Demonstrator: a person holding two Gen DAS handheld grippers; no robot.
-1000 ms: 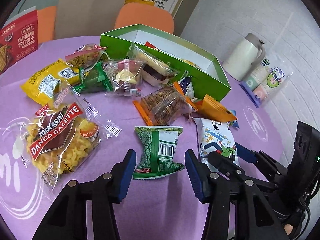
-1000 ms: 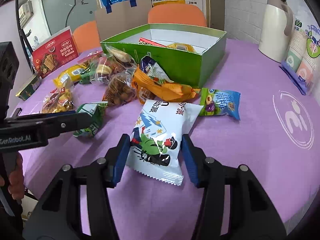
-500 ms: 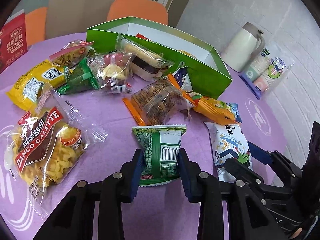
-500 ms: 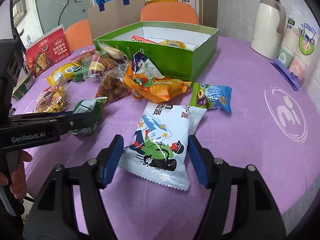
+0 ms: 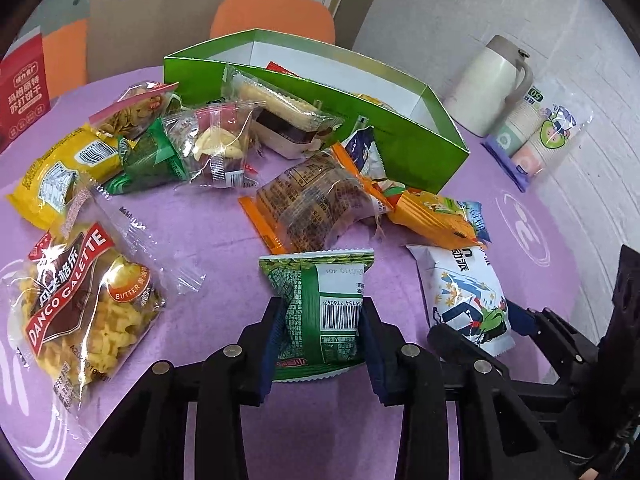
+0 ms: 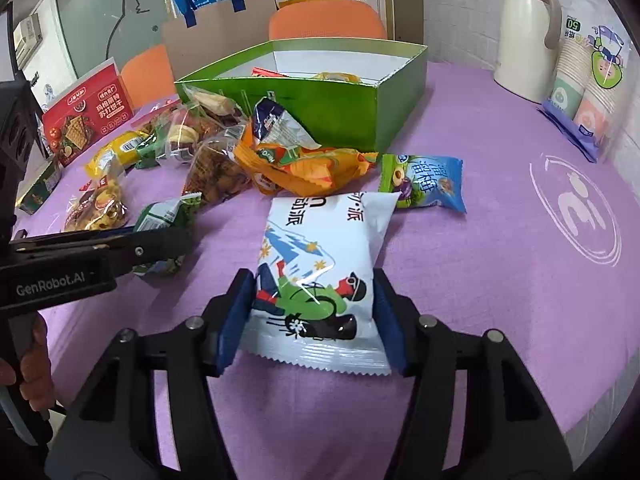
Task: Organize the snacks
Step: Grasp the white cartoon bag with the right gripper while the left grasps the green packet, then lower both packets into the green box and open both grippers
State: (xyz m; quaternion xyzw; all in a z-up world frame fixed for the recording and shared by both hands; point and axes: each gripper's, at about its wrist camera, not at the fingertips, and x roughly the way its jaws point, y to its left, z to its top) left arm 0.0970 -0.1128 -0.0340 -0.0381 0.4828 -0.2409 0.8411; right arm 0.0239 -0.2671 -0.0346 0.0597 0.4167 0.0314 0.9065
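Snacks lie on the purple bench (image 6: 480,280): left gripper (image 5: 322,344), angled down, pinches a green packet (image 5: 320,312); right gripper (image 6: 316,320), jaws just closing, clamps a white cartoon packet (image 6: 324,264). Nearby bag (image 5: 76,304) reads "DANCO GALETTE".

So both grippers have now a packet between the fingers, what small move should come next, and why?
Probably lift both straight up a little. The left gripper pinches the green barcode packet, the right gripper has just closed on the white cartoon packet; both still lie on the purple tablecloth, short of the green box.
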